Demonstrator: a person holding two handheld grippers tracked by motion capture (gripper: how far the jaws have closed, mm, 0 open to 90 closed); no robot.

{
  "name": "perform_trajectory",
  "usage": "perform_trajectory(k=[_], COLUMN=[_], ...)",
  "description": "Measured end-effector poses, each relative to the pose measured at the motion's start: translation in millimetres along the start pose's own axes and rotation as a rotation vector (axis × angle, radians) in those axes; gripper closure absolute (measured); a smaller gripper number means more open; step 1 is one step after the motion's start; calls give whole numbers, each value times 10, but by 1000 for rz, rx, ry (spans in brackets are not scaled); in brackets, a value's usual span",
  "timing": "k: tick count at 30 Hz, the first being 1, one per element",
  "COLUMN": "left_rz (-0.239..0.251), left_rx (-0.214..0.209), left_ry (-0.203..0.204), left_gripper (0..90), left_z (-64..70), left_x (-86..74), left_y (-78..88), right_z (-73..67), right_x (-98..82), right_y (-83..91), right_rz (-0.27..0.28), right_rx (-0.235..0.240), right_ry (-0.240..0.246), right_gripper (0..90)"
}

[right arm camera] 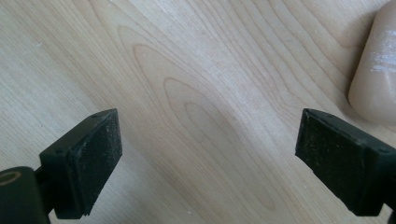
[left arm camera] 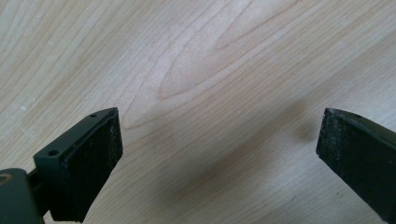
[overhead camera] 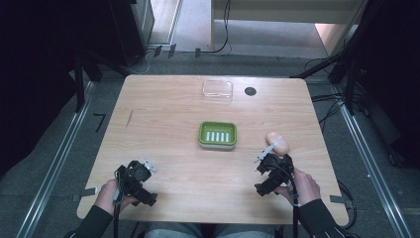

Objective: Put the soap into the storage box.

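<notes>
A green soap dish (overhead camera: 218, 135) with pale ridges sits at the middle of the wooden table (overhead camera: 163, 114). A peach-coloured bar of soap (overhead camera: 278, 143) lies to its right, and in the right gripper view the soap (right arm camera: 376, 74) is at the upper right edge. My right gripper (overhead camera: 263, 159) rests just in front of the soap, jaws wide apart over bare wood (right arm camera: 208, 140), touching nothing. My left gripper (overhead camera: 147, 166) sits near the front left of the table, also open, with only wood between its pads (left arm camera: 93, 158).
A clear plastic lid or box (overhead camera: 217, 90) lies at the far middle of the table, with a small black round disc (overhead camera: 250, 91) to its right. Cables and dark stands surround the table on the floor.
</notes>
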State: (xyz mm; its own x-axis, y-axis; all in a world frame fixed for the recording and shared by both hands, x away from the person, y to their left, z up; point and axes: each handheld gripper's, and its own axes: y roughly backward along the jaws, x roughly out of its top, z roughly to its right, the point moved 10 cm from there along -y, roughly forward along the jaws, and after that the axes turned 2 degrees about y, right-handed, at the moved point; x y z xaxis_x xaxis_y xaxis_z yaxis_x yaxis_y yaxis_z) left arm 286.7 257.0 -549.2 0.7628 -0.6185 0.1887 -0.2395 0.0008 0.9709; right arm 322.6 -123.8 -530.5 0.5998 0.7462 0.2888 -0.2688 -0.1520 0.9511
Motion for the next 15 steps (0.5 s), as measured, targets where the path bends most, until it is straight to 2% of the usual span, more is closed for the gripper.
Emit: perform_trajectory(k=[15], left_rz=[5], left_rx=[2], left_ry=[-2], left_gripper=[8], left_z=[-1], left_x=[0], left_y=[6], right_z=[197], right_x=[28], right_y=[2], right_rz=[12], right_rx=[-28], right_ry=[-45], right_gripper=[78])
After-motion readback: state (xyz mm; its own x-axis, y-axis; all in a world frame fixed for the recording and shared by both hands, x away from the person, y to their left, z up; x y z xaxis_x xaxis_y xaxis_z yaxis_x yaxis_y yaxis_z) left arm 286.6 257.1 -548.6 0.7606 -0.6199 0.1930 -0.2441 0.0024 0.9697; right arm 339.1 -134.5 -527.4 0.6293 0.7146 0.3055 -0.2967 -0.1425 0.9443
